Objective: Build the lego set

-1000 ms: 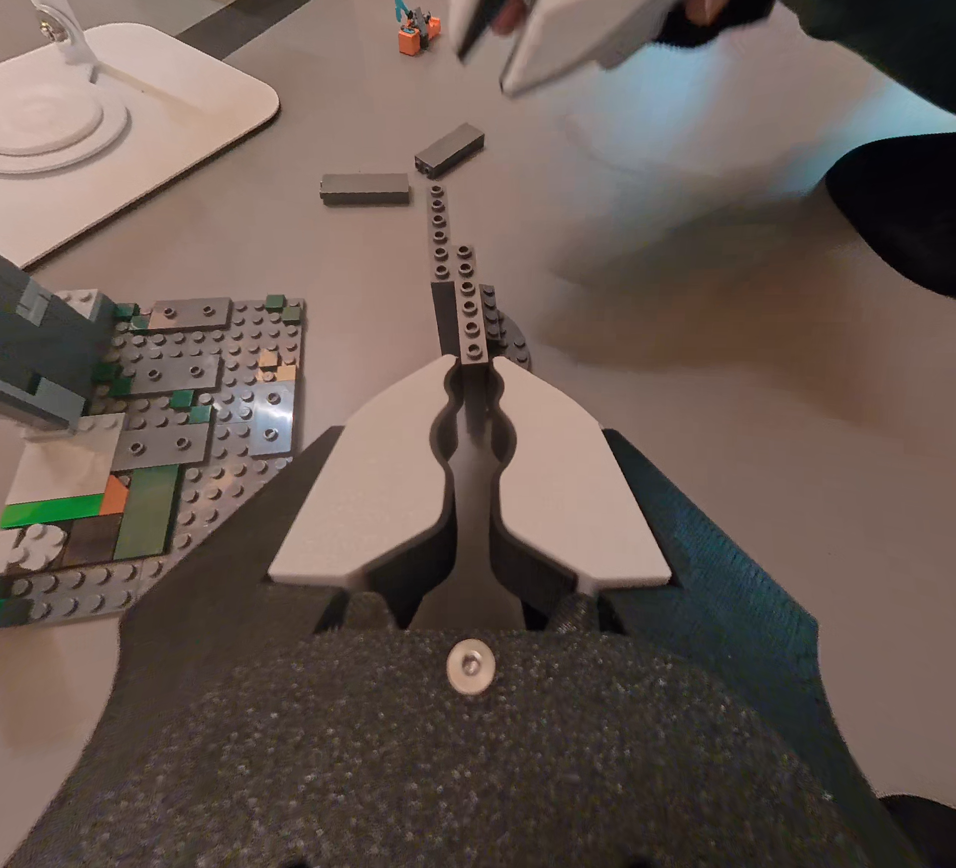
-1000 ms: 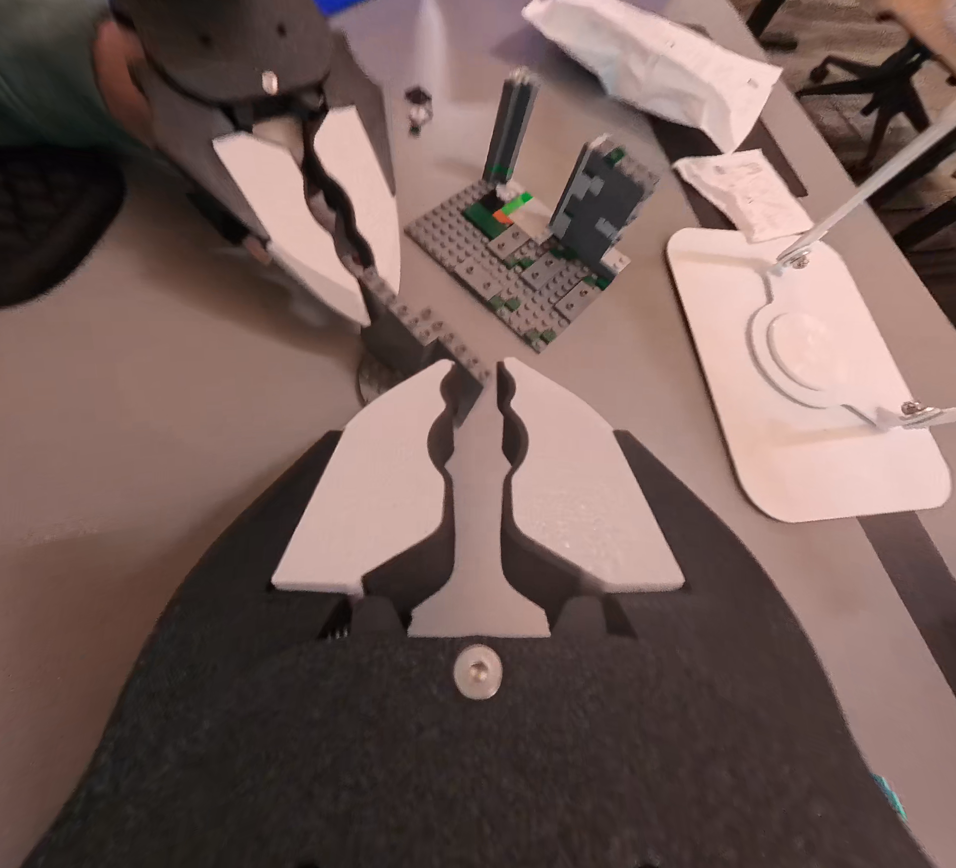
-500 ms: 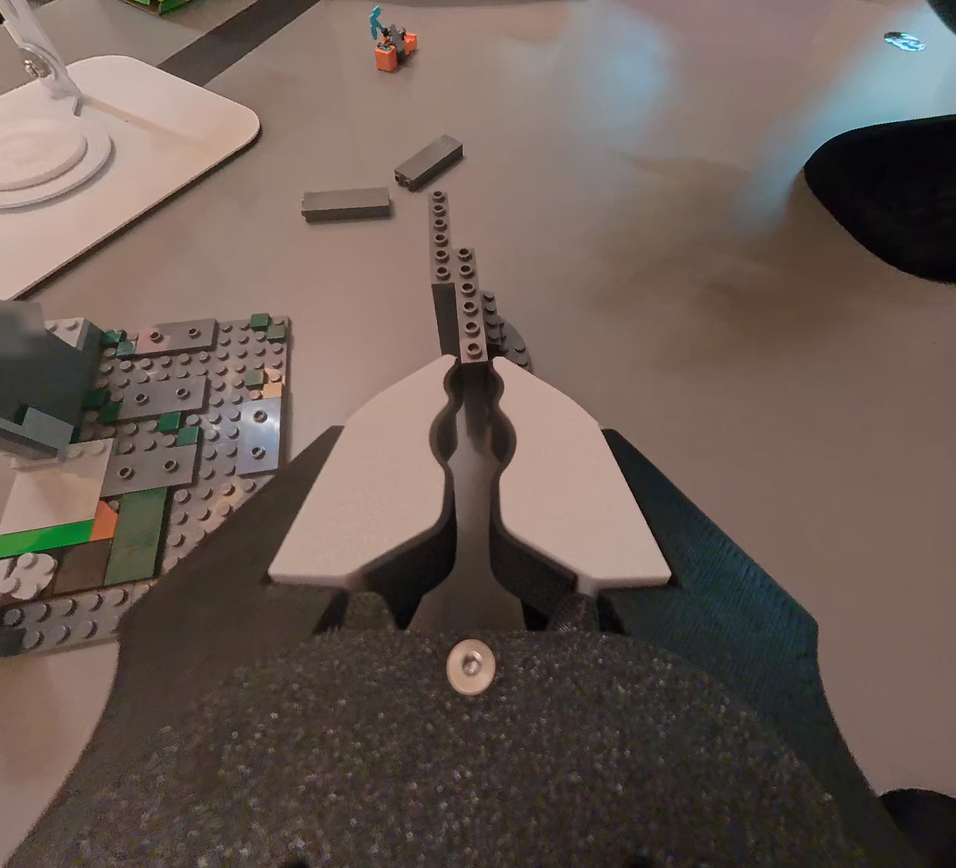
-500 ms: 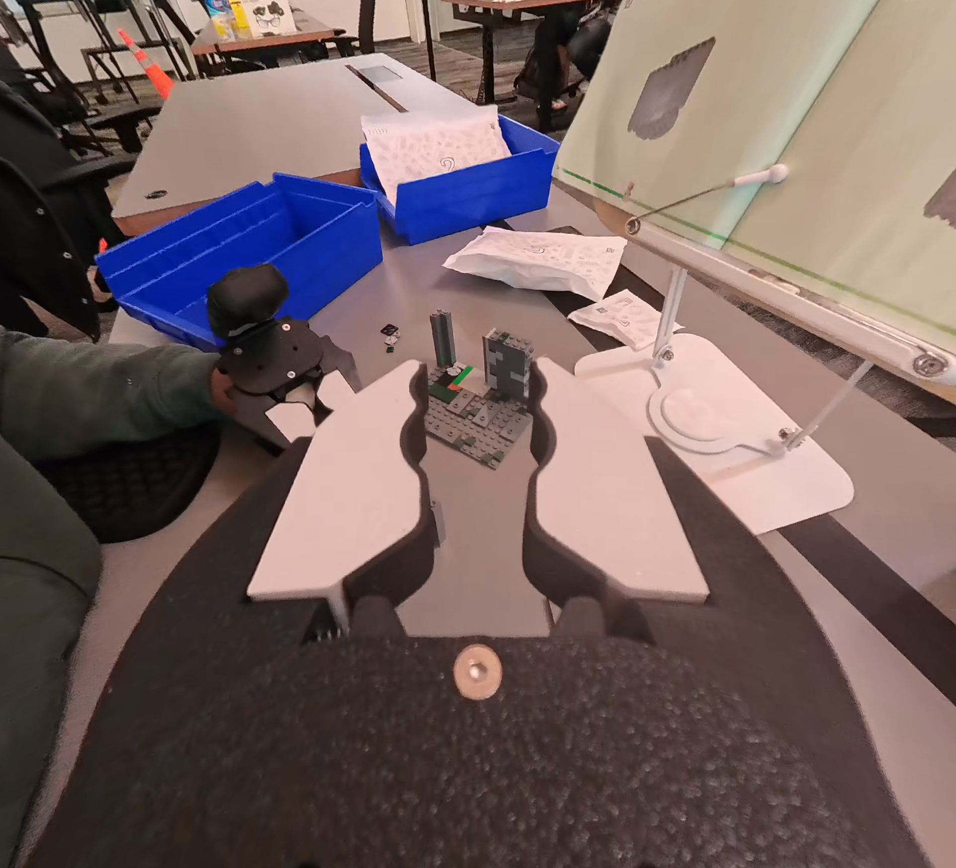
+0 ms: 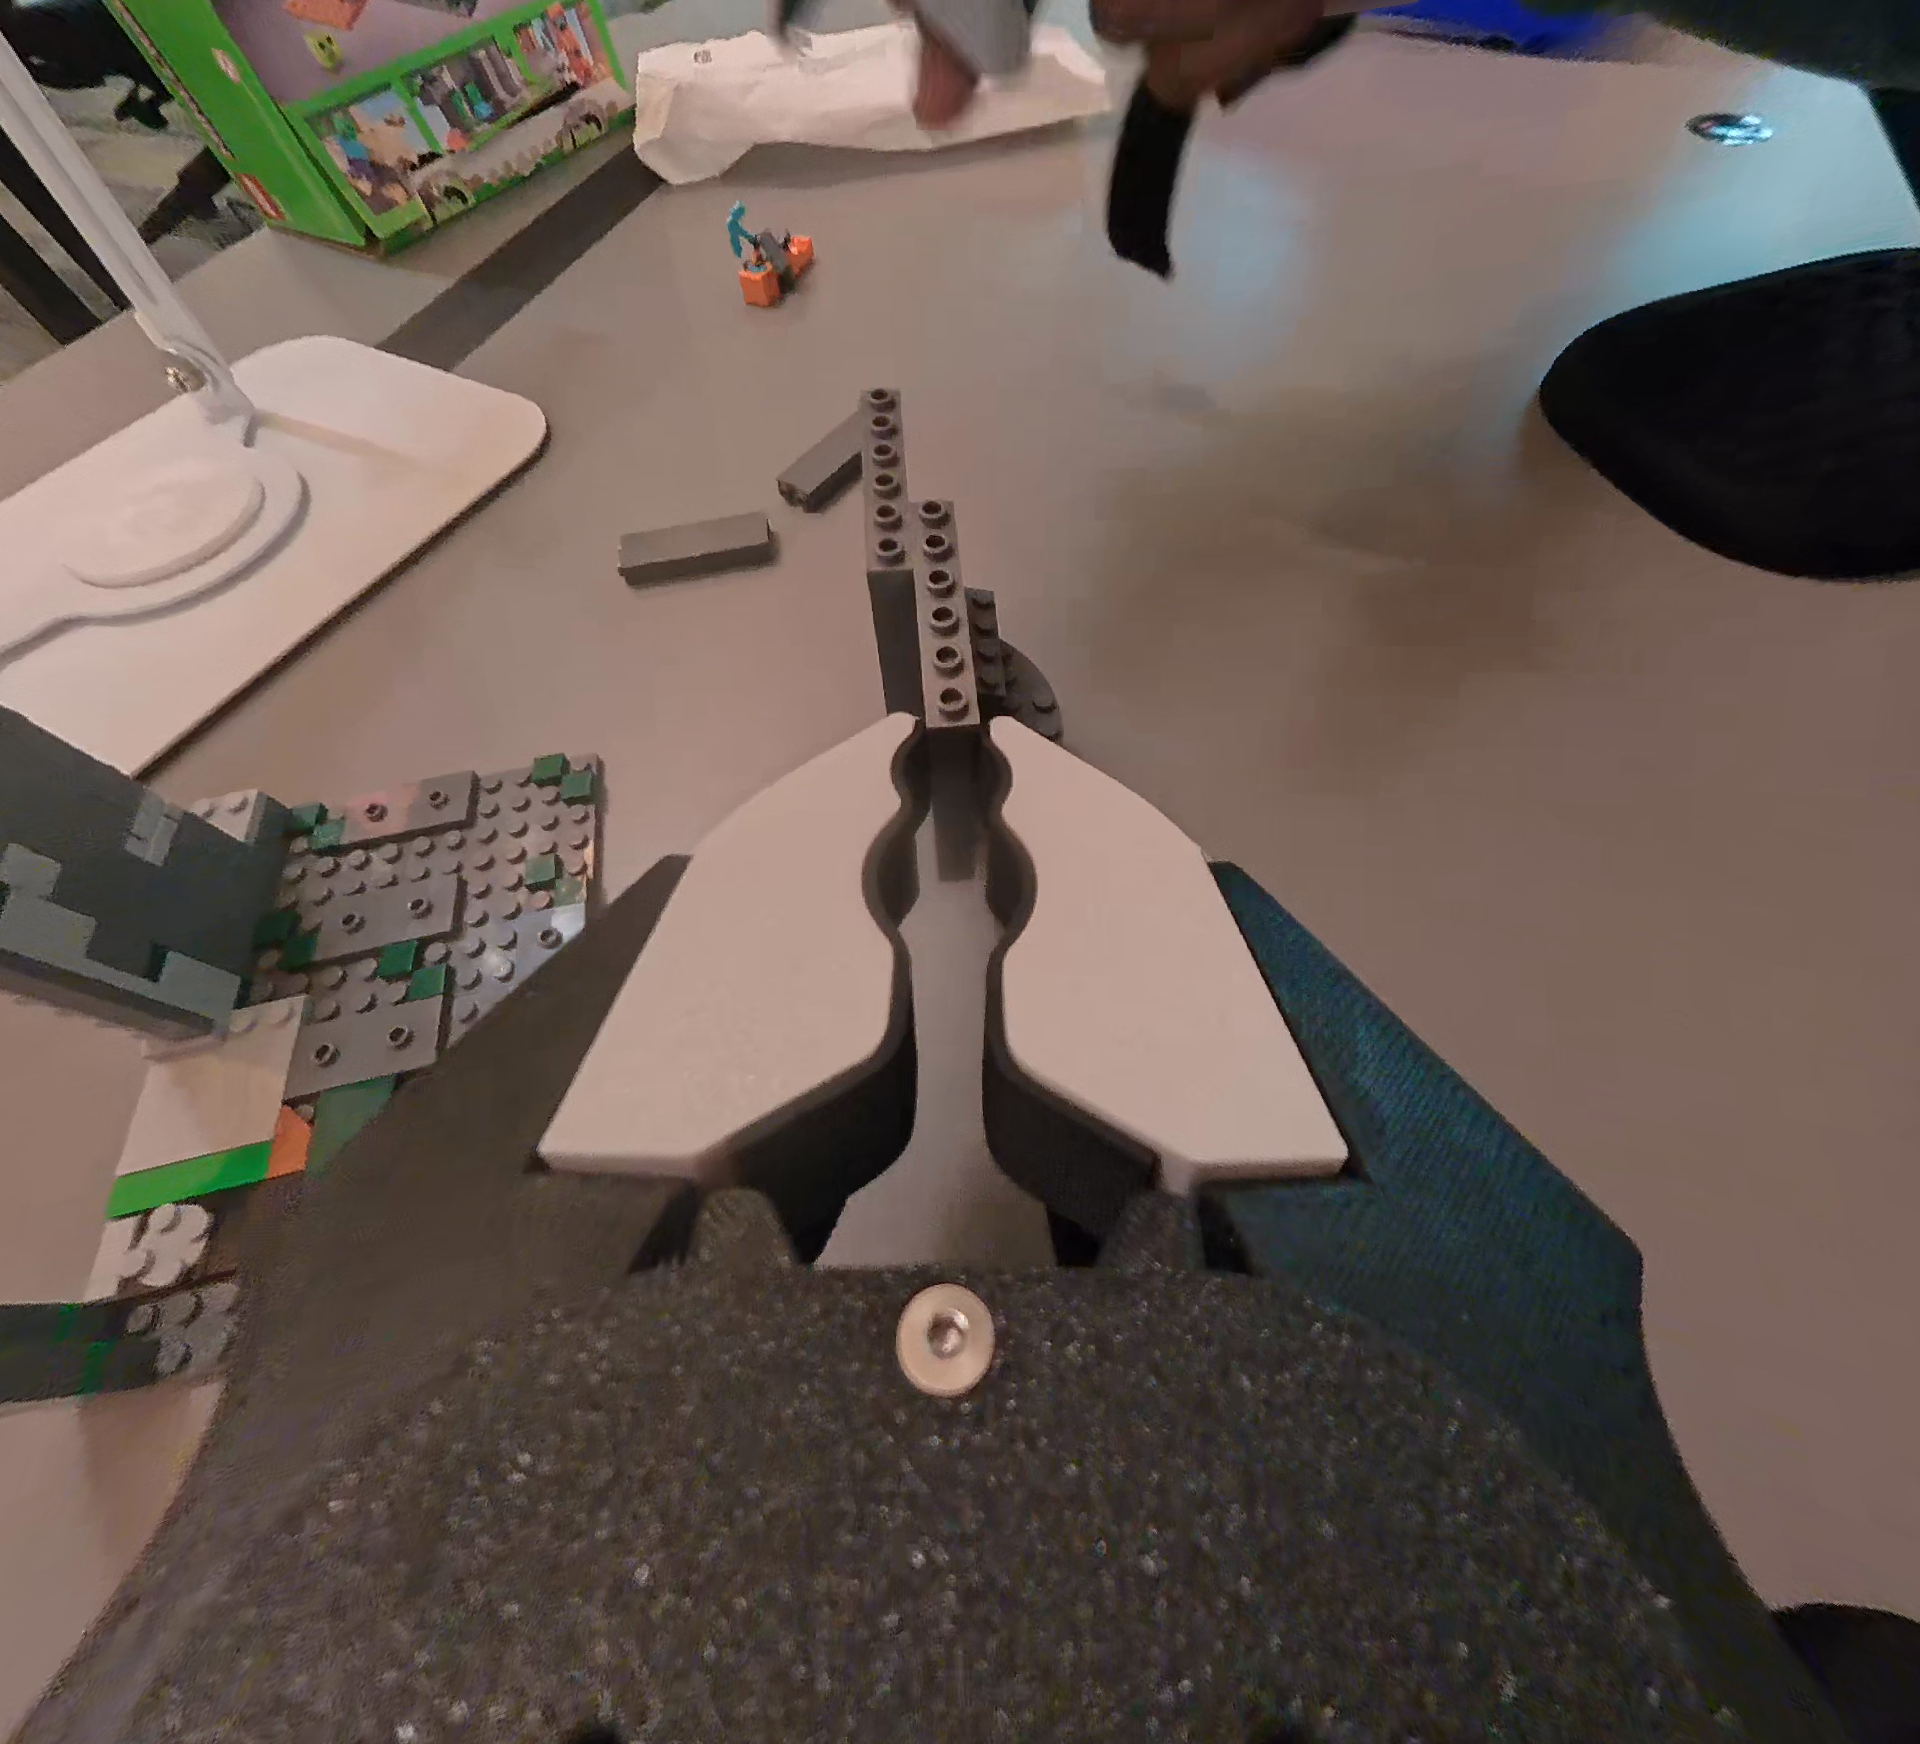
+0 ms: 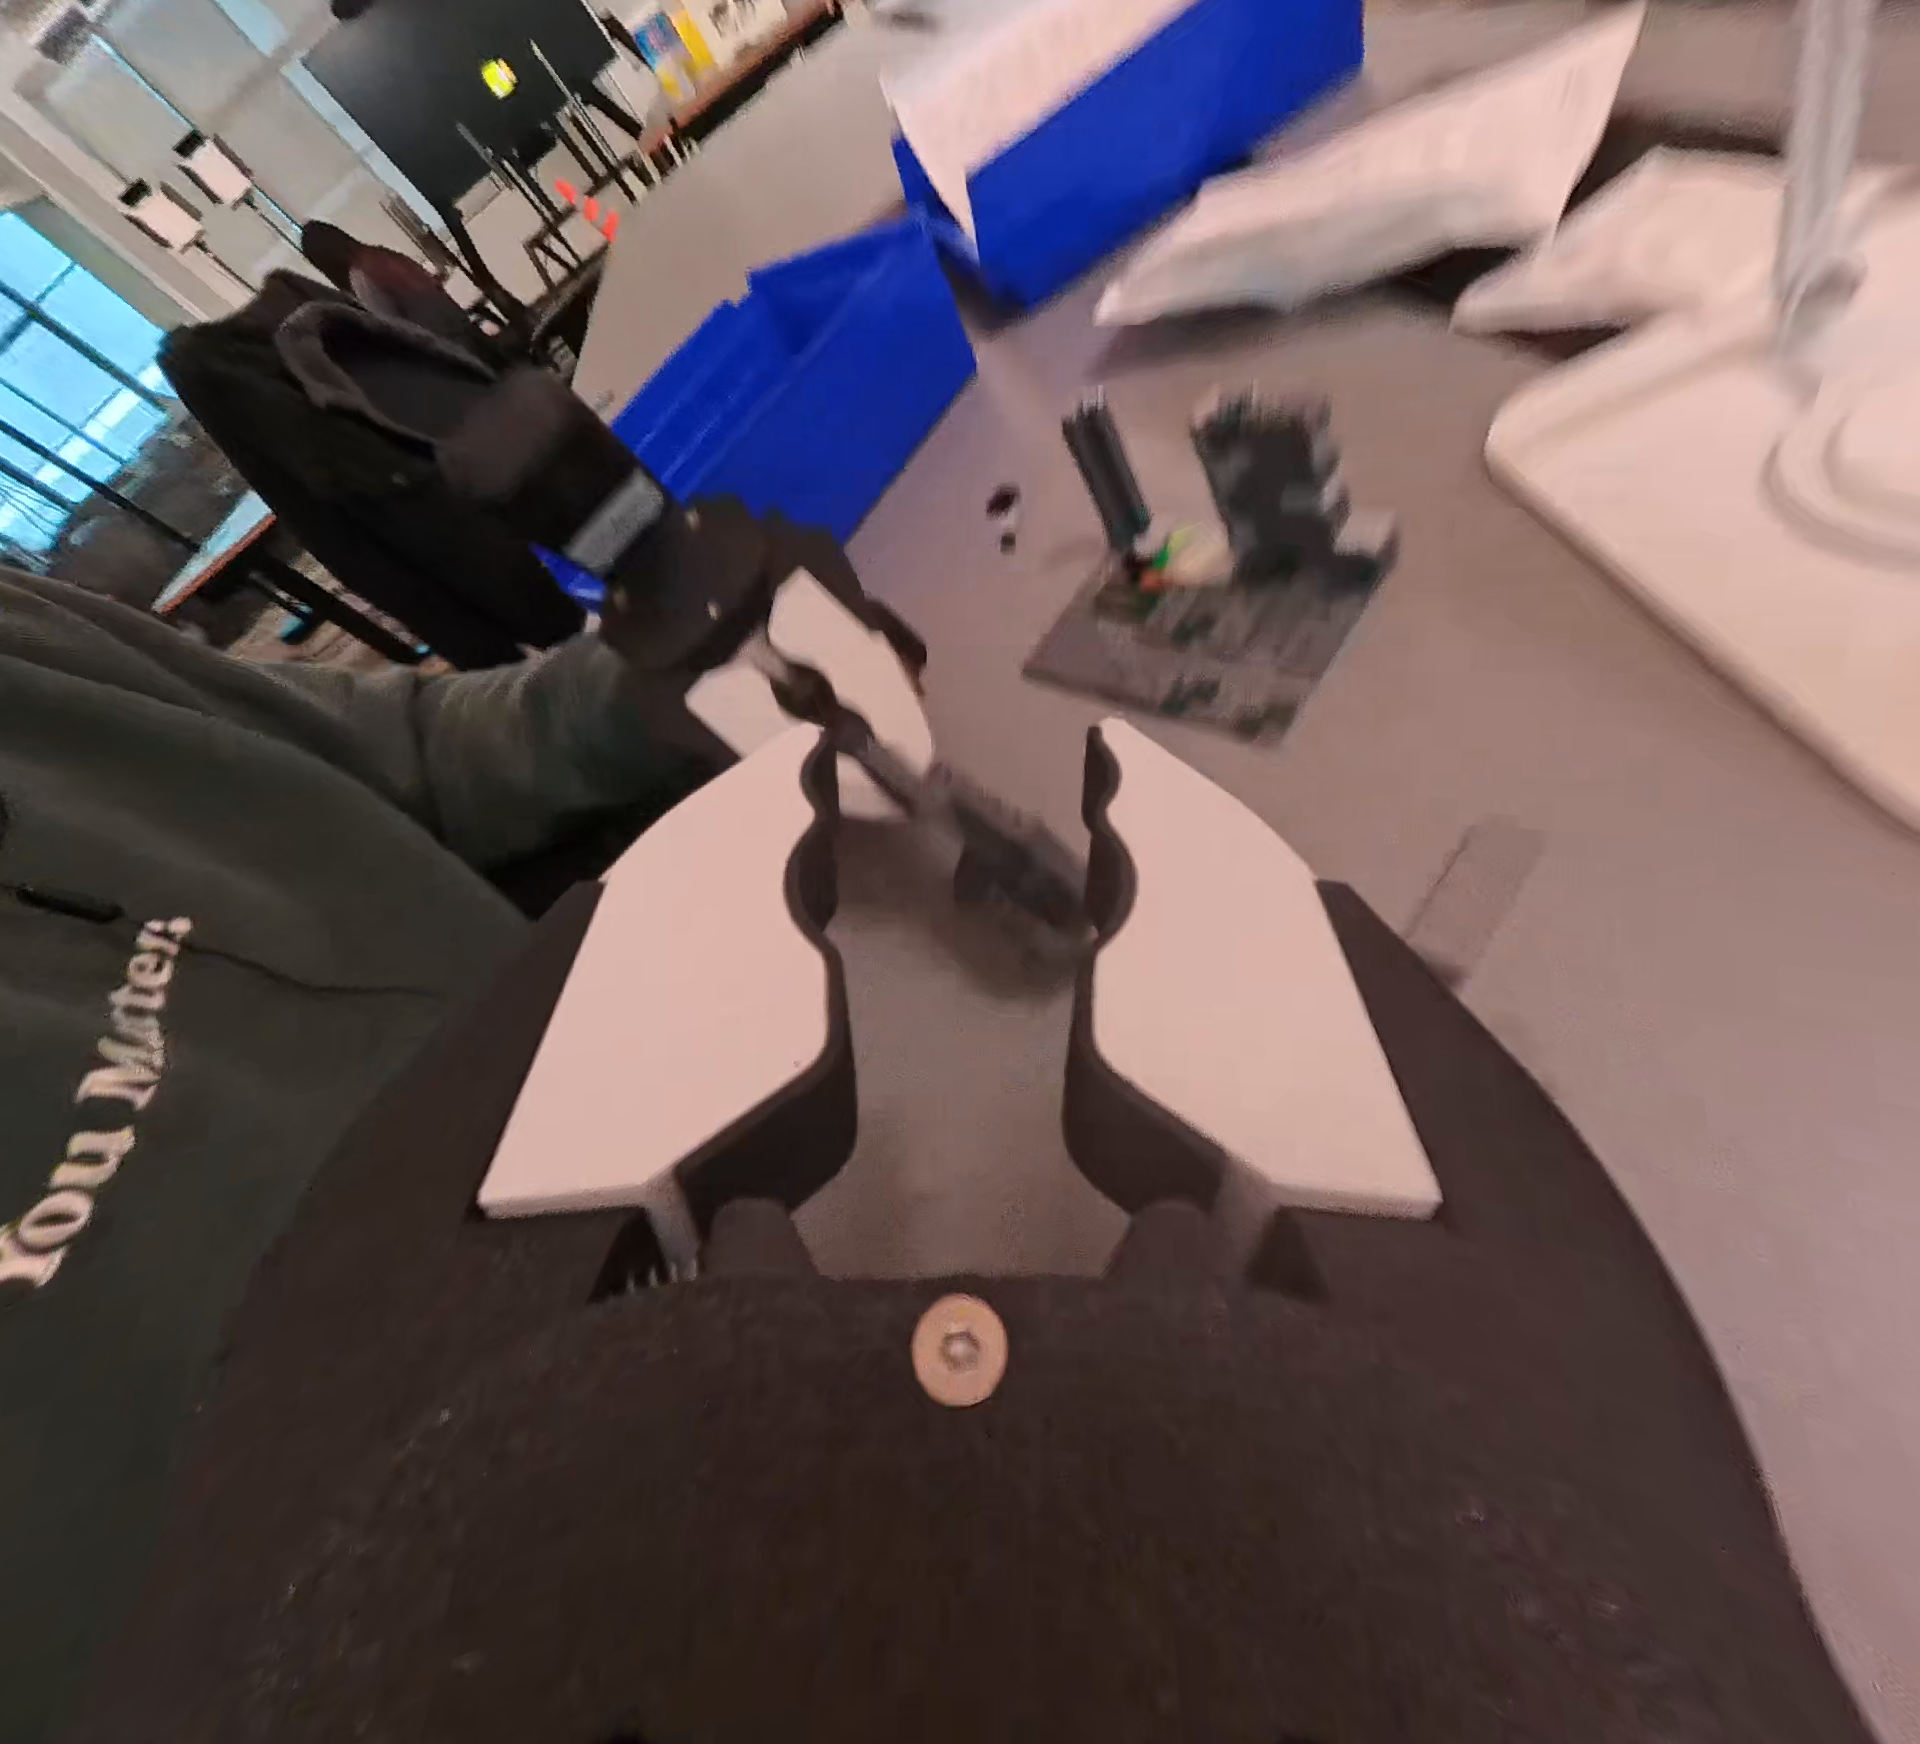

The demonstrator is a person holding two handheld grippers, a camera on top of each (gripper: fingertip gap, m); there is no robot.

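Two tongs: left tongs (image 5: 943,738) pinch grey brick assembly (image 5: 928,598); right tongs (image 6: 954,738) spread.

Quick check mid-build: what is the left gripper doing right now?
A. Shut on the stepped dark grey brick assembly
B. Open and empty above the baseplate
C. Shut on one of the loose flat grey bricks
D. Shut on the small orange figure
A: in the left wrist view the left gripper has its fingertips closed on the near end of the stepped dark grey brick assembly, while the right gripper is open and empty.
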